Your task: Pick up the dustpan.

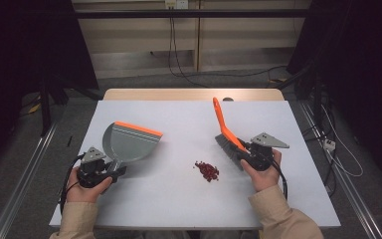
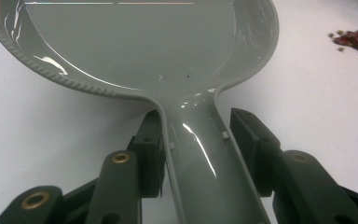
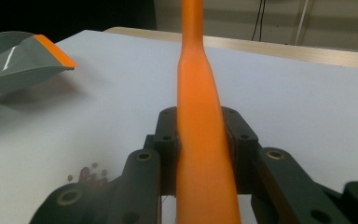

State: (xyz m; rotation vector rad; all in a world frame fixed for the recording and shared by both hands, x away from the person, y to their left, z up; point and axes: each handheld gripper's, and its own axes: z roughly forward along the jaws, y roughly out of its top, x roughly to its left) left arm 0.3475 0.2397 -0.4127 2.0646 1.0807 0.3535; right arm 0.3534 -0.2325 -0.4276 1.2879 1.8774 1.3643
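Dustpan handle sits gripped in the left hand-held gripper.

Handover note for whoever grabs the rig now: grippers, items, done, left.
Left gripper: around the grey dustpan handle; one pad touches, the other shows a slight gap, so check the grip.
Right gripper: shut on the orange brush handle, bristles down near the table.
Red beans: a small pile on the white table, between dustpan and brush, nearer the brush.
Done: both tools picked up.
Left: bring the dustpan's orange lip to the pile, sweep the beans in. The dustpan looks empty so far.
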